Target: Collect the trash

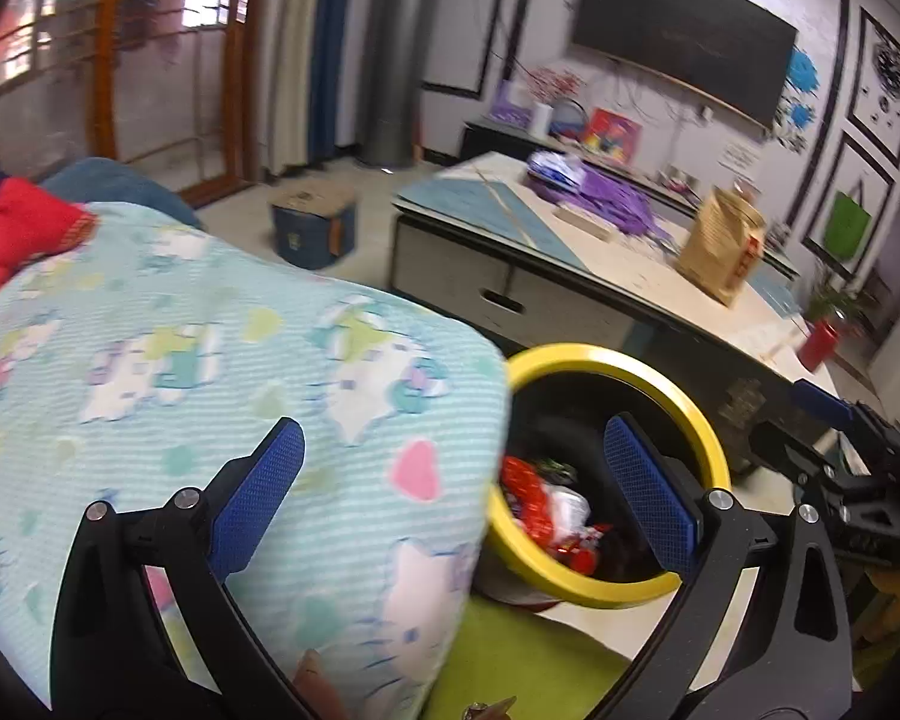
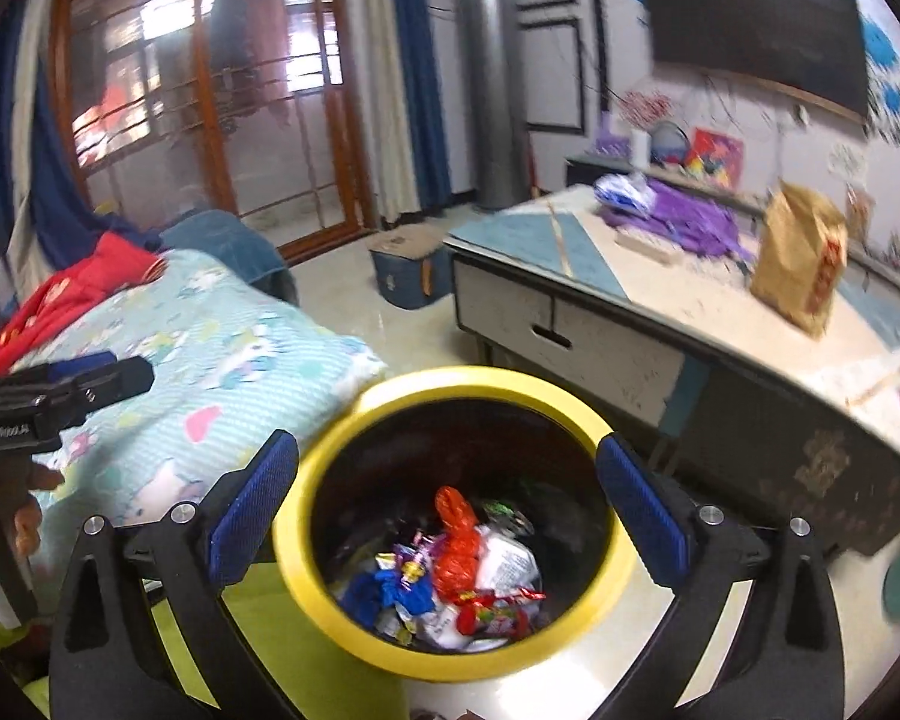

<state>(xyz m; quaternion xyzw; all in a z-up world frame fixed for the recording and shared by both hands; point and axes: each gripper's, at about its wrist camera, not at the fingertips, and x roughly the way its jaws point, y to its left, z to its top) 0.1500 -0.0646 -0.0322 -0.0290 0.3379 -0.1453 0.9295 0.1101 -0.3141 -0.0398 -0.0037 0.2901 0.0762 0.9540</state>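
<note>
A black trash bin with a yellow rim [image 2: 450, 381] stands on the floor. It holds several wrappers and a red plastic bag [image 2: 456, 558]. My right gripper [image 2: 447, 504] is open and empty, above the bin's mouth. My left gripper [image 1: 450, 492] is open and empty, straddling the edge of a light-blue patterned blanket [image 1: 210, 330] and the bin rim [image 1: 618, 357]. The trash [image 1: 540, 504] shows inside the bin there. The right gripper's body [image 1: 858, 468] shows at the right of the left wrist view; the left gripper's body [image 2: 60, 396] shows at the left of the right wrist view.
A low coffee table [image 2: 720, 324] with drawers stands right of the bin, carrying a brown paper bag [image 2: 801, 258] and purple items [image 2: 684, 216]. A blue box [image 2: 411, 270] sits on the floor behind. A red garment [image 2: 66, 294] lies on the blanket. A green mat [image 1: 522, 654] lies under the bin.
</note>
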